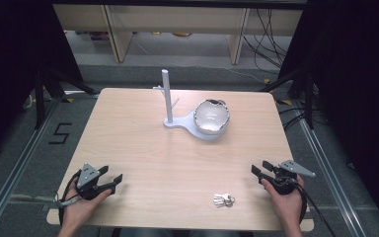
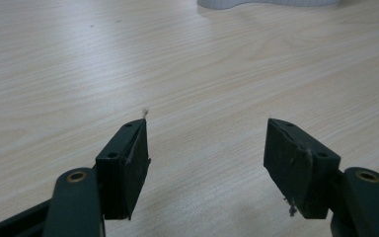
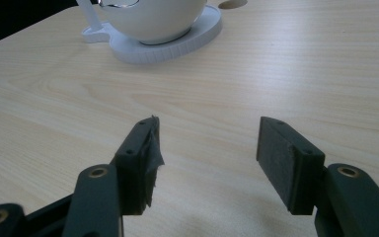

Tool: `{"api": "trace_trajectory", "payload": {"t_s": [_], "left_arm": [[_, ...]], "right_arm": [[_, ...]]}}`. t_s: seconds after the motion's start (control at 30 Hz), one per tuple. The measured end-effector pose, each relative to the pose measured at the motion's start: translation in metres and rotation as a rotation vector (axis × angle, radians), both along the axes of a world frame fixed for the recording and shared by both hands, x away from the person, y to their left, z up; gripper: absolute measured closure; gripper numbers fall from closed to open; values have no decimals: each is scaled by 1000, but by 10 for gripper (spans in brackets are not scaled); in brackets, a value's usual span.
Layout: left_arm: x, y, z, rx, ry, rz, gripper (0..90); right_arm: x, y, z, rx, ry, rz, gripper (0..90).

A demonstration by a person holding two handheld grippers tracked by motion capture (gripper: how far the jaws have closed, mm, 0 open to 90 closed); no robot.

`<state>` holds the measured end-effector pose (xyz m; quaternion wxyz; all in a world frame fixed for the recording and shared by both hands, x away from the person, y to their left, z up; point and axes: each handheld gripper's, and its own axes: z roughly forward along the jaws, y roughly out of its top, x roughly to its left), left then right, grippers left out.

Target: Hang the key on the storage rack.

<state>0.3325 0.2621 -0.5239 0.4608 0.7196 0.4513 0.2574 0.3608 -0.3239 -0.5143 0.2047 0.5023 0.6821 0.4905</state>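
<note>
A: high view first. Where's everything relative to the key bunch (image 1: 223, 200)?
B: keys lie flat on the desk (image 1: 177, 163) near its front edge. Right gripper (image 1: 260, 172) is just to their right and a little farther back, jaws spread, nothing between them. Left gripper (image 1: 109, 177) is well apart to the left of the keys, jaws spread too, empty. Each sits in a hand (image 1: 81, 205) at the desk's near edge
A: anything beyond the keys?
B: white stand (image 1: 177, 122) with an upright post, well behind the keys toward the far edge, and a bowl (image 1: 211, 116) sitting on its round base
A: left gripper view?
B: left gripper (image 2: 206, 140) jaws wide apart, bare wood between them, bit of fluff on the pads. Edge of the white stand (image 2: 256, 3) at the top. Can't see the keys here
A: right gripper view?
B: right gripper (image 3: 208, 140) jaws gaping, nothing held, left pad frayed. Bowl (image 3: 153, 19) on the stand (image 3: 197, 34) far ahead at upper left, well clear of the jaws
</note>
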Motion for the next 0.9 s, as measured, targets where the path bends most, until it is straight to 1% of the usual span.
{"api": "trace_trajectory", "payload": {"t_s": [0.03, 0.07, 0.1, 0.13, 0.17, 0.2, 0.23, 0.27, 0.3, 0.33, 0.37, 0.4, 0.43, 0.47, 0.5, 0.53, 0.57, 0.6, 0.63, 0.67, 0.7, 0.73, 0.77, 0.8, 0.83, 0.87, 0.9], "left_arm": [[0, 1, 0, -16, -13, 8, 328], [0, 1, 0, -16, -13, 8, 327], [1, 2, 0, -21, -9, 14, 327], [1, 3, 0, -26, -3, 22, 324], [2, 3, 0, -29, 0, 21, 321], [1, 2, 0, -22, 3, 28, 323], [2, 2, 0, -15, 3, 24, 323], [2, 1, 0, -11, 3, 21, 323], [2, 0, 0, 0, 1, 18, 324], [1, -1, 0, 8, 2, 15, 324], [0, -1, 0, 15, 4, 14, 324], [0, -2, 0, 18, 0, 4, 324], [-1, -3, 0, 29, 2, 4, 324], [-1, -3, 0, 29, 2, 4, 325], [-1, -4, 0, 40, 3, -4, 325], [-2, -5, 0, 58, 2, -5, 326], [-2, -5, 0, 58, 2, -5, 327], [-2, -5, 0, 59, 2, -3, 327], [-2, -5, 0, 59, 1, -1, 328], [-2, -5, 0, 61, 2, -2, 328], [-2, -5, 0, 59, 2, -2, 328], [-2, -6, 0, 55, 5, 3, 328], [-2, -6, 0, 55, 5, 3, 328], [-1, -6, 0, 52, 3, -2, 328], [-1, -6, 0, 52, 3, -2, 328], [-1, -6, 0, 51, 4, -1, 328], [0, -6, 0, 51, 9, 0, 328]], "right_arm": [[1, 0, 1, 1, 6, 1, 434], [0, 1, 4, 7, 39, 10, 441], [0, 1, 4, 7, 39, 10, 441], [2, 0, 4, -4, 22, 42, 454], [2, 1, 6, 3, 40, 53, 462], [1, 2, 11, -46, 103, 81, 491], [1, 2, 11, -46, 103, 81, 491], [1, 2, 14, -54, 140, 119, 503], [3, 0, 16, -112, 149, 172, 533], [1, 3, 23, -180, 212, 230, 591], [1, 3, 23, -180, 212, 230, 591], [-1, 5, 28, -211, 255, 242, 602], [0, 8, 33, -249, 279, 312, 641], [0, 8, 33, -249, 279, 312, 641], [-2, 11, 39, -270, 341, 331, 650], [0, 16, 46, -345, 399, 415, 682], [0, 16, 46, -345, 399, 415, 682], [-1, 20, 48, -356, 433, 428, 690], [0, 28, 54, -415, 512, 479, 710], [3, 30, 55, -444, 482, 521, 722], [4, 34, 57, -475, 509, 554, 736], [4, 34, 57, -475, 509, 554, 736], [4, 38, 59, -484, 532, 579, 744], [5, 42, 60, -501, 541, 603, 753], [7, 50, 60, -540, 566, 655, 760], [7, 50, 60, -540, 566, 655, 760], [9, 57, 59, -563, 577, 712, 762]]}}
